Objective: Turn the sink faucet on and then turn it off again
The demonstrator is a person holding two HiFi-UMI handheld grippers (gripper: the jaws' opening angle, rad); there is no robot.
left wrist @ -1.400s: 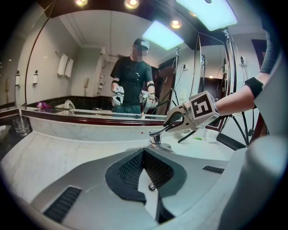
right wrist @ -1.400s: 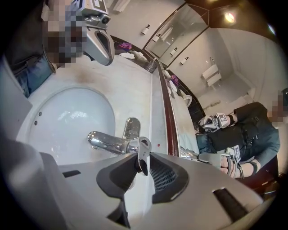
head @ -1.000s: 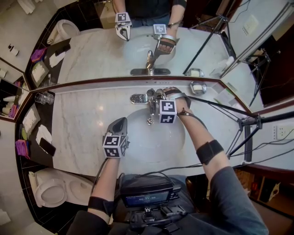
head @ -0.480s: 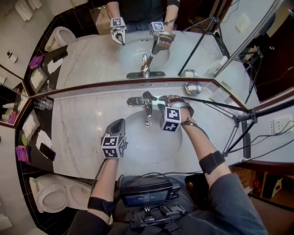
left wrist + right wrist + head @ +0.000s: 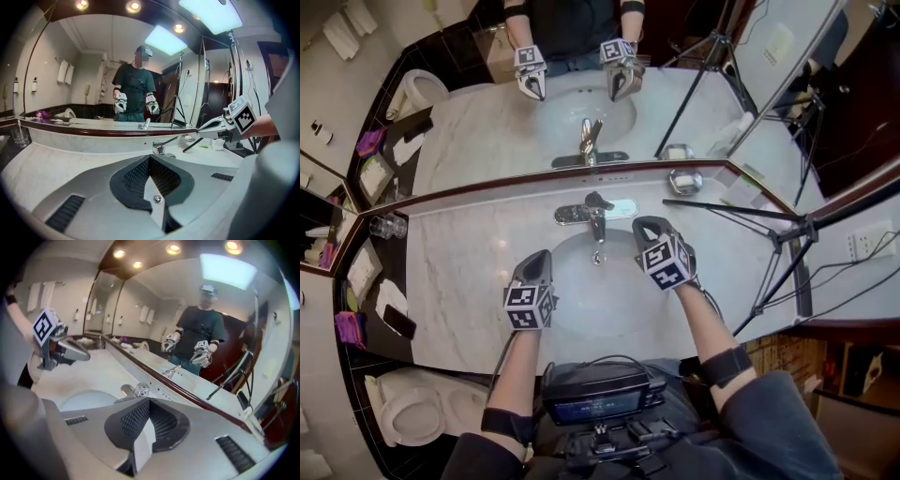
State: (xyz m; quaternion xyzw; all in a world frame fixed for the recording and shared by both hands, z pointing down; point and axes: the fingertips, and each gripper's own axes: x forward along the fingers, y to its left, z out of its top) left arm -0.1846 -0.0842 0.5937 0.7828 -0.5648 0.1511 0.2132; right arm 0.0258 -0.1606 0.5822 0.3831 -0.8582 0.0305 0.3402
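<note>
from above, the faucet (image 5: 596, 214) stands at the far rim of the sink (image 5: 614, 305), set in a marble counter (image 5: 459, 253) under a wide mirror (image 5: 487, 112). the left gripper (image 5: 539, 256) hangs over the basin's near left edge, well apart from the faucet. the right gripper (image 5: 645, 226) hangs over the basin's right side, just right of the spout and not touching it. a glass (image 5: 389, 200) sits far left on the counter and a soap dish (image 5: 684, 180) right of the faucet. a tripod (image 5: 769, 246) leg lies across the counter on the right.

in the left gripper view, the fingers are pressed together on nothing. the faucet stands beyond their tips, and the right gripper hangs in the air off to its right. the mirror behind shows the person holding both grippers.

in the right gripper view, the jaws have just been closing and the pads now meet with nothing between them. the faucet sits just past the tips, a little left, and the left gripper hangs far left over the basin.
</note>
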